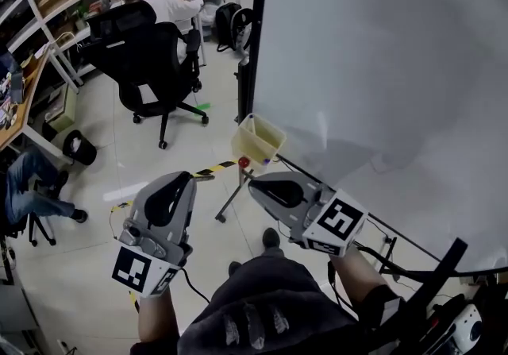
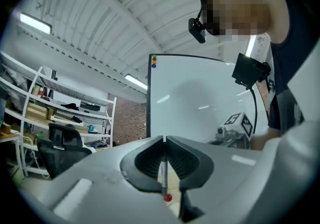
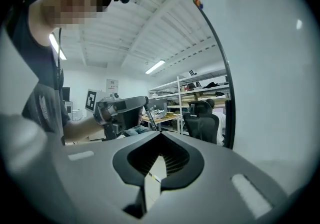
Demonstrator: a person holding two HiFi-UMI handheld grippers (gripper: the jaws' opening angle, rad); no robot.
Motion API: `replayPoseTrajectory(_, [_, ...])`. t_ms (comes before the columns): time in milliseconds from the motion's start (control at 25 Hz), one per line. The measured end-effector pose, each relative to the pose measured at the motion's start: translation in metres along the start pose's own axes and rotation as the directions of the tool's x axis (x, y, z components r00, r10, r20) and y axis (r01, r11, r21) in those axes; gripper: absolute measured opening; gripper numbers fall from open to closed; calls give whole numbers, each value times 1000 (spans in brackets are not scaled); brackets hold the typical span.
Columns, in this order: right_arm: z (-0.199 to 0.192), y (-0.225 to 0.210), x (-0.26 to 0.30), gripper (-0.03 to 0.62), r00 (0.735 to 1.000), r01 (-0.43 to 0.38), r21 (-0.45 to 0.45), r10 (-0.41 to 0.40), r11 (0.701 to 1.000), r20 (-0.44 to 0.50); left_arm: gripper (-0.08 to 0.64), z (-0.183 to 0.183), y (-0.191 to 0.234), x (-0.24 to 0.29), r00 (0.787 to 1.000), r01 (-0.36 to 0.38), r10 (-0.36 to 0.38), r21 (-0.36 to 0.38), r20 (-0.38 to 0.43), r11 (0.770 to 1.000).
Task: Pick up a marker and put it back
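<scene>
Honestly, I'm not spotting an actual marker in any view right now. Both claws are sitting pinched shut with nothing in them. The left claw (image 2: 164, 140) is showing its tips pressed together, with only a thin rod (image 2: 163, 170) and a red blob (image 2: 167, 198) peeking through the hollow below the tips. The right claw (image 3: 161, 135) is closed the same way, with just floor showing through.

In the head view, the right claw is pointing at a yellowish translucent bin (image 1: 258, 139) that's hanging at the lower corner of the whiteboard (image 1: 381, 52). The bin is just ahead of its tips, not touching. The left claw is hanging off to the side, with the bin ahead of it and over toward the right claw, near but apart.

I'm guessing the marker is living inside that bin, but the wall is too cloudy to tell. The red blob is sitting right under the bin. It could be a cap or a knob, and I can't call it.

As for handling, I'm expecting a marker to be light and stiff, a smooth round plastic barrel that's going to want to roll or slide between flat pads. I'd be opening the right claw only a little and pinching across the barrel just under the cap. I wouldn't take it by the cap itself, since that might pop off. It shouldn't need much squeeze.
</scene>
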State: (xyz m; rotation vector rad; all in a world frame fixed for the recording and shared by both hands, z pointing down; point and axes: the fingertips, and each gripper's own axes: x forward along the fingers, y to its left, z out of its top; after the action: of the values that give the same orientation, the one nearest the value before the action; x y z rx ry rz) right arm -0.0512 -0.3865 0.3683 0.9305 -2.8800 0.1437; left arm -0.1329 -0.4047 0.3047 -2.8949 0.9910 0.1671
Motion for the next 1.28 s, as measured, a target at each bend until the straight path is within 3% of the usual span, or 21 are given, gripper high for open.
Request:
replayPoseTrajectory(320, [13, 51, -4, 0, 999, -2, -61, 5, 998, 47, 20, 13, -26, -50, 1000, -5, 4, 42, 16, 999])
replayPoseTrajectory(600, [-3, 71, -18, 0, 999, 40, -34, -40, 999, 14, 20, 20, -49, -83, 999, 8, -8, 2, 39, 1000])
replayPoseTrajectory(720, [-3, 81, -28, 0, 999, 46, -36, -46, 998, -1, 20, 30, -65, -89, 999, 22, -22, 19, 47, 1000])
replayPoseTrajectory(1000, [5, 90, -80, 0, 998, 31, -61, -27, 998, 57, 20, 27, -121, -79, 1000, 20, -21, 71, 4, 997])
replayPoseTrajectory(1280, [-15, 119, -177, 0, 995, -43, -55, 47, 998, 91, 20, 24, -220, -70, 999, -44, 46, 86, -24, 995])
